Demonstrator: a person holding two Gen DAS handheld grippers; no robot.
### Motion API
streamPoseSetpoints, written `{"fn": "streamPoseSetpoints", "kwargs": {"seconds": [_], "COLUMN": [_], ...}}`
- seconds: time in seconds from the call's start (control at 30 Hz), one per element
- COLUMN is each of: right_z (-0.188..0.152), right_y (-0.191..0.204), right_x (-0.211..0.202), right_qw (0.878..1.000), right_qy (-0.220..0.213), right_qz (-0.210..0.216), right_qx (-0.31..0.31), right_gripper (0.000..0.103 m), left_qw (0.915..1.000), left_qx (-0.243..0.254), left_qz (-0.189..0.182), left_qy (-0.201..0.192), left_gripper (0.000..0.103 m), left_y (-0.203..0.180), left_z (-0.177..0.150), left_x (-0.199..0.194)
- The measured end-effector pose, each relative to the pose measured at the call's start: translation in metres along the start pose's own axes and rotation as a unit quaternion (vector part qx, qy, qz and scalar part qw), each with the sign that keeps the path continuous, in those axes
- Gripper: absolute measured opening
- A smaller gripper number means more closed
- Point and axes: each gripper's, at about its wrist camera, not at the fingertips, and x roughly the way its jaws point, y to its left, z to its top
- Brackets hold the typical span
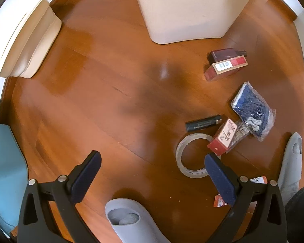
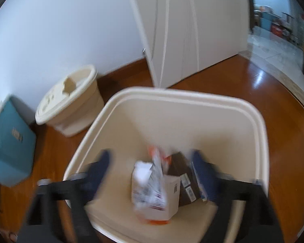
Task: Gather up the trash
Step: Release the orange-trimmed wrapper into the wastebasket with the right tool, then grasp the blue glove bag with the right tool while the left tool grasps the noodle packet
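Observation:
In the left wrist view my left gripper [image 1: 153, 165] is open and empty above the wooden floor. Trash lies to its right: a tape roll [image 1: 189, 169], a black lighter [image 1: 203, 123], a red and white carton [image 1: 223, 138], a blue plastic bag [image 1: 253, 109], a red box [image 1: 226, 66] and a dark bottle [image 1: 226, 53]. An orange wrapper [image 1: 257, 180] shows behind the right finger. In the blurred right wrist view my right gripper [image 2: 152, 168] is open above the cream bin [image 2: 192, 103], which holds a white carton [image 2: 152, 190] and dark boxes [image 2: 184, 174].
The cream bin's side [image 1: 184, 10] stands at the far middle of the left wrist view. A smaller lidded cream bin [image 2: 69, 101] stands by the wall, next to a teal box [image 2: 8, 141]. My grey slippers [image 1: 127, 218] are at the bottom. A white door [image 2: 188, 30] stands behind.

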Motion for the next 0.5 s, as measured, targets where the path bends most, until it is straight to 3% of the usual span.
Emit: {"fn": "streamPoseSetpoints", "kwargs": {"seconds": [0.17,0.23,0.3,0.37,0.4,0.5], "right_z": [-0.021,-0.061,-0.112,-0.176,-0.200,-0.262], "right_y": [-0.019,-0.024,-0.022,-0.024,-0.028,-0.060], "right_x": [-0.062,-0.096,-0.112,-0.105,-0.098,-0.080], "right_qw": [0.996,0.992,0.986,0.975,0.970,0.973], "right_qy": [-0.067,-0.082,-0.059,0.038,0.078,0.160], "right_qz": [0.056,0.080,0.084,0.089,0.090,0.079], "right_qx": [-0.005,-0.059,-0.132,-0.201,-0.210,-0.146], "right_gripper": [0.091,0.091,0.091,0.091,0.089,0.089], "left_qw": [0.9992,0.9959,0.9881,0.9702,0.9548,0.9076], "left_qx": [0.037,0.087,0.148,0.232,0.286,0.411], "left_qz": [-0.011,-0.003,0.003,0.010,0.006,-0.006], "left_qy": [-0.006,-0.025,-0.041,-0.070,-0.082,-0.086], "left_gripper": [0.103,0.103,0.103,0.103,0.103,0.103], "left_y": [-0.014,-0.029,-0.048,-0.076,-0.096,-0.156], "left_z": [-0.006,-0.017,-0.033,-0.056,-0.072,-0.118], "left_x": [-0.002,-0.005,-0.006,-0.011,-0.014,-0.009]}}
